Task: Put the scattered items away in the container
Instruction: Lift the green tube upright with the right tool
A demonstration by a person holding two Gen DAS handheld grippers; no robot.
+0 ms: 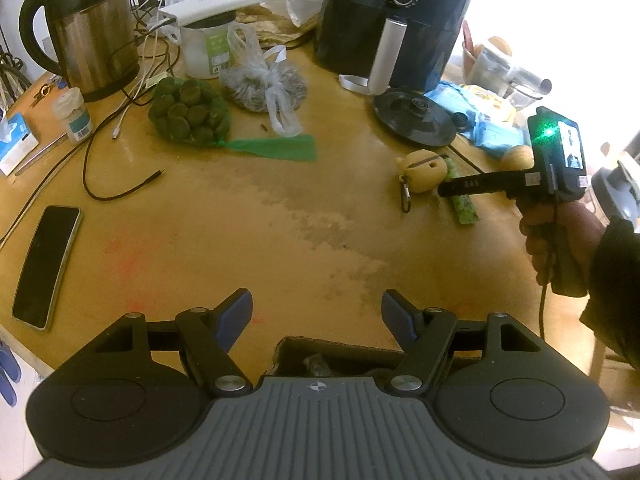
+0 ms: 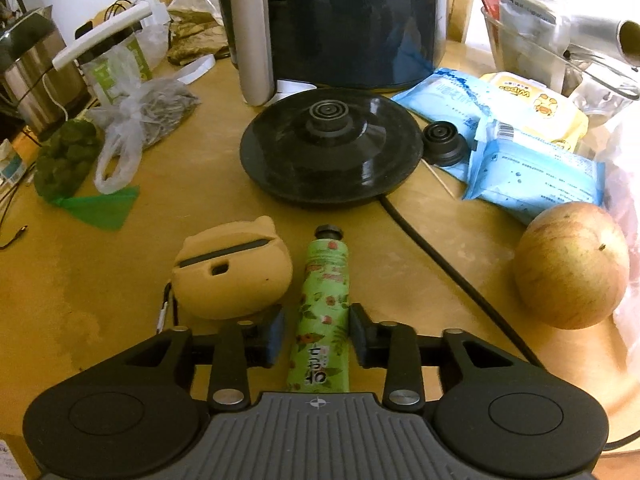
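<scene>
A green floral tube (image 2: 322,312) with a black cap lies on the wooden table (image 2: 100,280), between the fingers of my right gripper (image 2: 316,336). Its blue pads stand a little off the tube on both sides, so it is open. A yellow earbud case (image 2: 236,272) with a clip sits touching-close on the tube's left. In the left wrist view the right gripper (image 1: 452,190) hovers over the tube (image 1: 464,204) and case (image 1: 422,170). My left gripper (image 1: 316,316) is open and empty above an open cardboard box (image 1: 340,354), mostly hidden under it.
A black kettle base (image 2: 332,148) with its cord, wipes packs (image 2: 532,168) and an apple (image 2: 572,266) lie beyond and right of the tube. A phone (image 1: 46,266), loose cables, a net of green fruit (image 1: 188,112), a kettle (image 1: 88,32) and an air fryer (image 1: 392,20) ring the table.
</scene>
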